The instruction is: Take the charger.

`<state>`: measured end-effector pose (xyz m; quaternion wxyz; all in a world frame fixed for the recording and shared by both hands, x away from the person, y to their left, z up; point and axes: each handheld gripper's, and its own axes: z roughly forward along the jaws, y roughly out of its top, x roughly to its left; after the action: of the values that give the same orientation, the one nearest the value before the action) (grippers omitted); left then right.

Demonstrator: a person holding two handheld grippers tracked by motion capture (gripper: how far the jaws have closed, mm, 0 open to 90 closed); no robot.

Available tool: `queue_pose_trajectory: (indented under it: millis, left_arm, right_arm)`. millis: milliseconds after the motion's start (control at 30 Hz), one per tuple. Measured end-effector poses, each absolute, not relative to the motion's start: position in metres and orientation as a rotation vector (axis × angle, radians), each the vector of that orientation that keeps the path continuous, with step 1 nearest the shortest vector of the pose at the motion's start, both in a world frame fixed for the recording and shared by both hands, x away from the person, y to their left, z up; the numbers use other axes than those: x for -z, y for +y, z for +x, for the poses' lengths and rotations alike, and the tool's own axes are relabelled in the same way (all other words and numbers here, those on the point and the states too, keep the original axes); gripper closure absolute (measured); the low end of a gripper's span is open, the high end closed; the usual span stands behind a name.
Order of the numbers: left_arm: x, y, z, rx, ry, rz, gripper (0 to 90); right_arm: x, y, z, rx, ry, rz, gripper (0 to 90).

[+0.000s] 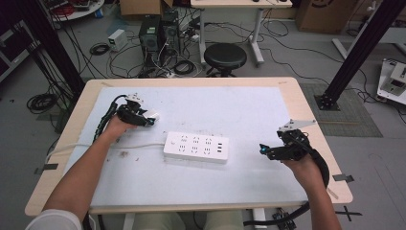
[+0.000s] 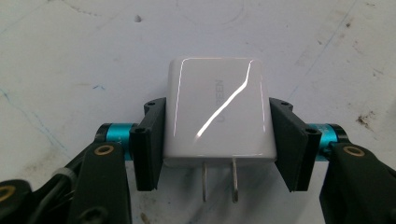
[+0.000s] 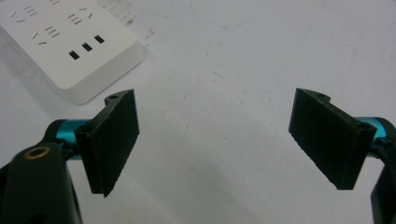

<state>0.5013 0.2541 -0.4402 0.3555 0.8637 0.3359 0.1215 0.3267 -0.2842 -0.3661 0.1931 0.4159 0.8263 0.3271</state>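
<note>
A white power strip [image 1: 196, 147] lies in the middle of the white mat, its cord running off to the left; its USB end [image 3: 70, 44] appears in the right gripper view. My left gripper [image 1: 149, 119] is at the mat's left, up and left of the strip, shut on a glossy white plug adapter [image 2: 217, 112]. The adapter's two metal prongs [image 2: 219, 179] point back toward the camera, and both black pads press its sides. My right gripper [image 1: 262, 150] hovers to the right of the strip, open wide with nothing between its pads [image 3: 114, 140].
The wooden table [image 1: 306, 110] carries a white mat [image 1: 249, 105]. Beyond its far edge stand a black stool [image 1: 225, 56], computer towers and tangled cables on the floor. A black frame post [image 1: 356, 48] rises at the right.
</note>
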Motion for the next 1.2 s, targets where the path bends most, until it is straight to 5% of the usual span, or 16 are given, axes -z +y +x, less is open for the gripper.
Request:
queue_pose_trajectory:
  millis: [433,1200]
  left_arm:
    - [0.413,0.261,0.471,-0.379,1.016,2.089,42.6]
    - [0.365,0.255,0.37,-0.464,0.927,1.959,42.7]
  right_arm:
    - [0.365,-0.284,0.326,-0.931,2.312,1.158,16.4]
    - [0.365,-0.274,0.321,-0.987,2.333,1.078,16.4]
